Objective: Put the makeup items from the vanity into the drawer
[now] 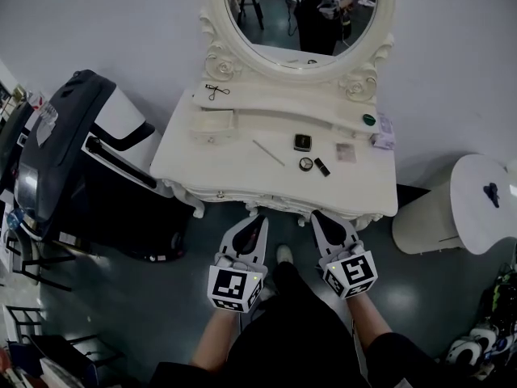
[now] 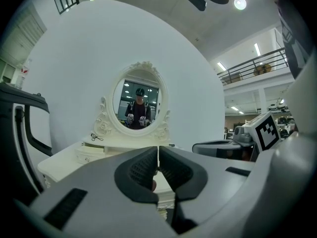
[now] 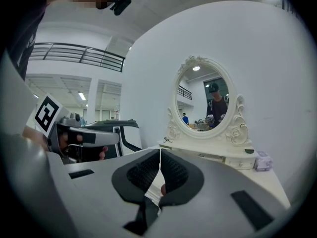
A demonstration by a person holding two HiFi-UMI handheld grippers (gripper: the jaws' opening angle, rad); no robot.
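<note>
At six o'clock, the left gripper [image 1: 256, 221] and right gripper [image 1: 320, 217] hang just short of the desk [image 1: 194, 164], jaws pressed together, empty. Reaching in like this could knock the small pieces off the desk. At one o'clock lie one round compact [image 1: 305, 163], one black tube [image 1: 321, 166], one square compact [image 1: 302, 142] and one pencil [image 1: 268, 153]. One eyelash curler [image 1: 216, 91] lies at eleven.

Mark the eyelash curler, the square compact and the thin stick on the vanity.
eyelash curler [image 1: 216, 92]: head view, the middle of its dark frame.
square compact [image 1: 302, 141]: head view, the centre of its dark lid.
thin stick [image 1: 268, 153]: head view, midway along its length.
</note>
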